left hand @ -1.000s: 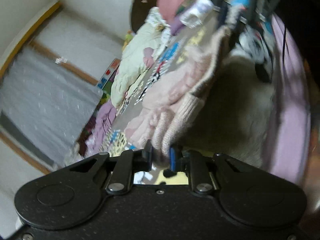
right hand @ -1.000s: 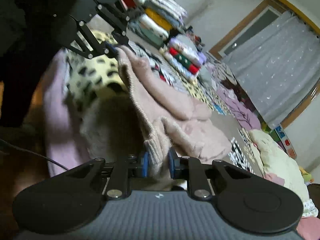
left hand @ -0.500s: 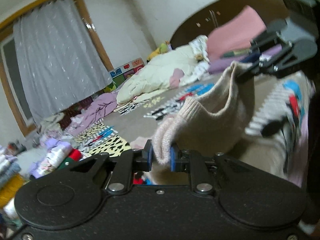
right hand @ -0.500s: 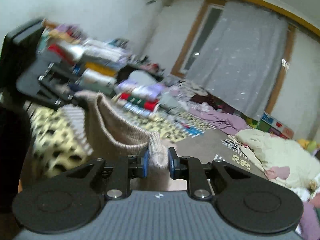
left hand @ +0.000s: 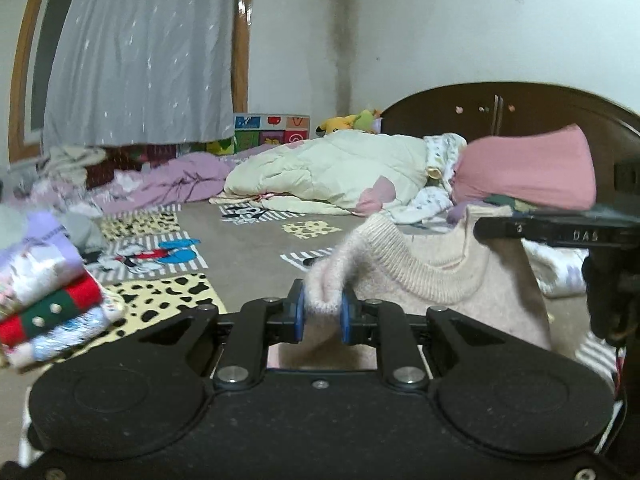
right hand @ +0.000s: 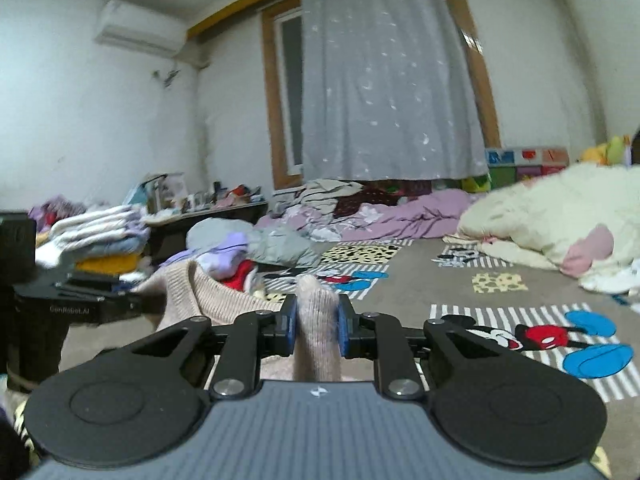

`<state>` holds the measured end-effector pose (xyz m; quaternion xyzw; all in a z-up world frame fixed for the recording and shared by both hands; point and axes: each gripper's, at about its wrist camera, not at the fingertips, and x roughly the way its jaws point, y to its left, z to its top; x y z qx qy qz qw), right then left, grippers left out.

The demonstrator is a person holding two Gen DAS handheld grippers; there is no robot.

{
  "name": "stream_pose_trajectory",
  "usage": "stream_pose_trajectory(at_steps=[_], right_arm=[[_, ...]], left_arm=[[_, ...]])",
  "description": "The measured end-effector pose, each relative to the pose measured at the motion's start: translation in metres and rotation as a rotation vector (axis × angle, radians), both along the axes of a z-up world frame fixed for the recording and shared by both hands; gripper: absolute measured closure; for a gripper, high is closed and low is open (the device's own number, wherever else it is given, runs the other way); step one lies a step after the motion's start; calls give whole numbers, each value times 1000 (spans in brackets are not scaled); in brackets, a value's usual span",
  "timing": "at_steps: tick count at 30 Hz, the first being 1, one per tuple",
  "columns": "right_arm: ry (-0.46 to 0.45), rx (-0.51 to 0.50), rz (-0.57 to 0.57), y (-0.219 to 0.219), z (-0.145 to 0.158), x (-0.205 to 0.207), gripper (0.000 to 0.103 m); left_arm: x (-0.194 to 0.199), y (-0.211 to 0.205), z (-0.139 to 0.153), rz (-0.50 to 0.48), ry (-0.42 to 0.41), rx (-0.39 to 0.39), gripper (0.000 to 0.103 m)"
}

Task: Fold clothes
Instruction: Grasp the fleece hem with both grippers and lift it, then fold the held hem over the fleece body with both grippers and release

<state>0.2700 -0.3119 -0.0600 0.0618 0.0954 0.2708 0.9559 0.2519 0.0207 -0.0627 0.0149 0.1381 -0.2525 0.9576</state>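
Above the floor [right hand: 420, 276] I had both jaws clamped on the sweater [left hand: 432, 276], its ribbed edge strung crosswise between left gripper [left hand: 322, 314] and right gripper [right hand: 317, 320].

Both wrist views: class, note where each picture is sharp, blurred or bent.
Left wrist view: pink knit sweater in the jaws fairly sharp; folded stack at the left edge smeared. Right wrist view: curtain and window frame bow with fisheye distortion; folded pile at left blurred; light dim, no glare.

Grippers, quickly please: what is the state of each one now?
Left gripper: closed, holding the ribbed edge of the pink knit sweater.
Right gripper: closed, holding another part of the same sweater.
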Motion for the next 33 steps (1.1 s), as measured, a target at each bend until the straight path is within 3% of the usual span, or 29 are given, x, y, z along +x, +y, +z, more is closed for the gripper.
stream_pose_trajectory(at_steps=[8, 14, 22, 29, 31, 33], right_arm=[[116, 88, -4, -4, -40, 81, 82], [178, 66, 18, 4, -53, 134, 82], [301, 75, 17, 9, -85, 169, 82], [380, 61, -2, 15, -109, 183, 82], [394, 67, -10, 16, -112, 183, 81], [392, 74, -39, 11, -110, 182, 70]], left_arm=[[67, -1, -26, 5, 91, -66, 88], [117, 8, -49, 33, 175, -104, 88], [151, 16, -77, 64, 300, -167, 88], [162, 19, -89, 90, 341, -155, 87], [162, 19, -90, 109, 343, -140, 85], [161, 18, -90, 132, 340, -119, 72]])
